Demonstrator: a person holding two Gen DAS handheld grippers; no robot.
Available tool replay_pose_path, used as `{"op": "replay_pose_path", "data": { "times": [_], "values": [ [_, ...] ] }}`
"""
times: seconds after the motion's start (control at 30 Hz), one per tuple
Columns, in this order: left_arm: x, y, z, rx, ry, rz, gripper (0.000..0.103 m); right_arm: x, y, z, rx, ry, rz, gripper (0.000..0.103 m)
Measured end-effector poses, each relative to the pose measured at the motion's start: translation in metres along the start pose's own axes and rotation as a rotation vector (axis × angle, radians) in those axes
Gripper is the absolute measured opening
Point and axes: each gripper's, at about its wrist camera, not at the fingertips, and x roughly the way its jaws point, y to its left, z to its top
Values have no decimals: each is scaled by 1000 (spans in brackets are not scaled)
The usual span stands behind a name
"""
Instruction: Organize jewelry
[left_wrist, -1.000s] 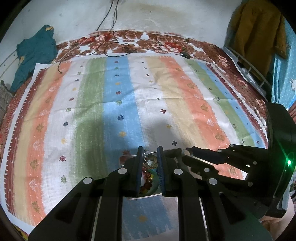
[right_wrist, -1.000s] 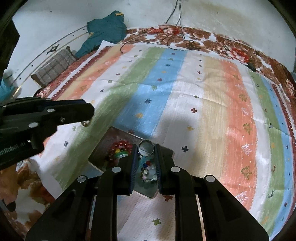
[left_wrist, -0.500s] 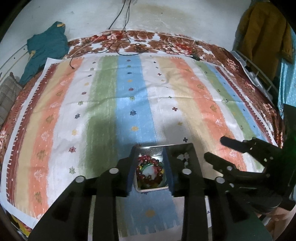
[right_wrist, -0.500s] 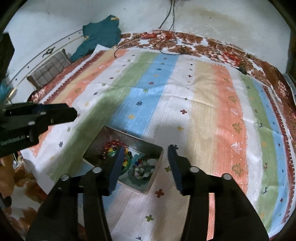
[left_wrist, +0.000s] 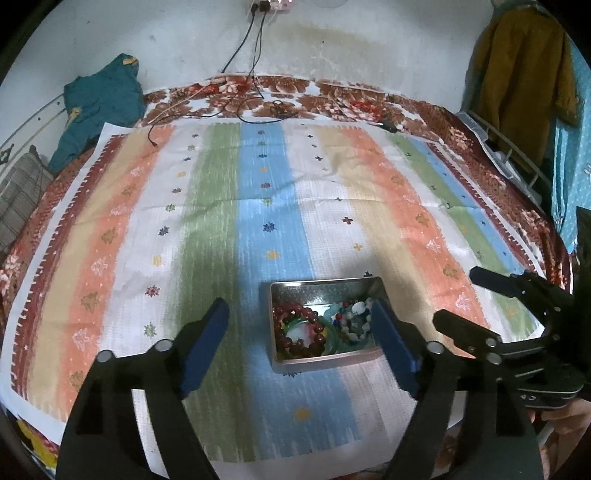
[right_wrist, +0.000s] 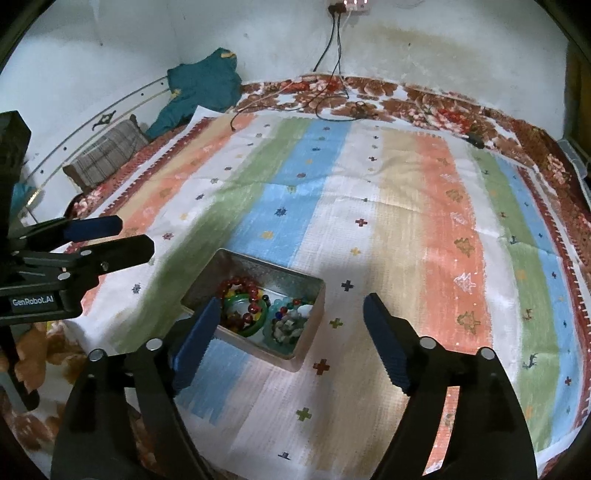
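A small metal tin (left_wrist: 325, 285) lies on the striped mat near its front edge. It holds a red bead bracelet (left_wrist: 295, 326), a green bangle (left_wrist: 331, 334) and a mixed-colour bead bracelet (left_wrist: 355, 320). My left gripper (left_wrist: 300, 312) hovers just in front of the tin, jaws opening wide, nothing between the pads. In the right wrist view the tin (right_wrist: 266, 264) shows the red bracelet (right_wrist: 240, 286), bangle (right_wrist: 255, 325) and mixed beads (right_wrist: 291, 325). My right gripper (right_wrist: 291, 304) is also opening and holds nothing. Each gripper shows in the other's view: right gripper (left_wrist: 458, 295), left gripper (right_wrist: 133, 234).
The striped mat (left_wrist: 258, 206) covers a floral bedspread (left_wrist: 332, 99). Black cables (left_wrist: 255, 92) trail from a wall socket onto the far edge. A teal garment (left_wrist: 99, 107) and a checked pillow (right_wrist: 107, 155) lie at the left. A mustard garment (left_wrist: 524, 70) hangs at the right.
Both grippers went from nearly shut right over the tin to wide open and drew back toward me. The bracelets now lie loose in the tin.
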Motion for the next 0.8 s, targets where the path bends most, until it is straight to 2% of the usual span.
{"op": "replay_pose_path", "data": {
  "times": [0.07,0.17,0.53,0.8],
  "values": [
    [-1,0,-2,3,-4,-7,88,-4,0,-2,1,-11,2,86],
    [-6,-3,-7,24,-23,-4,93,-10,-2,-5,14,-24,5,90],
    [-34,-20,-35,110,-107,50,96,-31,3,-21,-7,-82,-18,96],
    [-42,-20,-40,116,-147,59,96,-41,4,-26,-8,-116,-15,96]
  ]
}}
